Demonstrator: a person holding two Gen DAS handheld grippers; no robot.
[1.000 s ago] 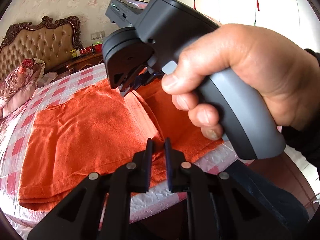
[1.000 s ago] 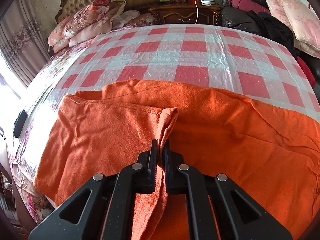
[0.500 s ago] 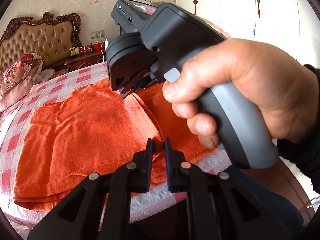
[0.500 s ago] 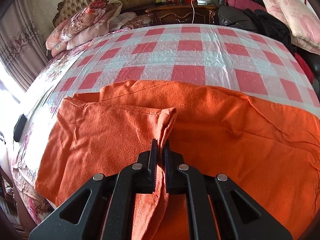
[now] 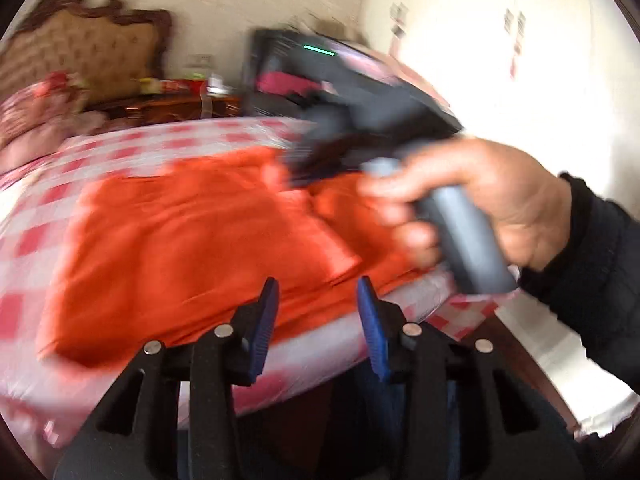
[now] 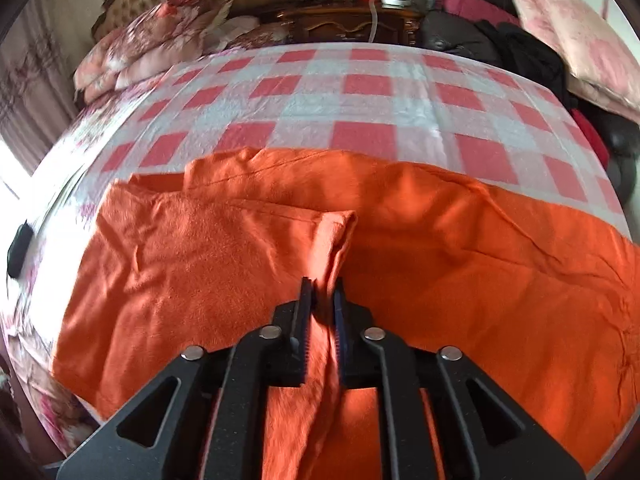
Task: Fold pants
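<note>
The left gripper [image 5: 318,312] has just been opening: its jaws, nearly together a moment ago, now stand apart with nothing between them. Its view is smeared by motion and has swung, so the orange pants [image 5: 192,240] and the right hand [image 5: 492,208] sit differently in frame. The right gripper [image 6: 322,300] has also just been opening slightly, the pants fold still between its jaws.

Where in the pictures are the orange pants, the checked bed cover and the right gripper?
orange pants [image 6: 192,280]: right wrist view, flat folded part.
checked bed cover [image 6: 360,92]: right wrist view, bare part beyond the pants.
right gripper [image 6: 323,296]: right wrist view, between its fingertips.
</note>
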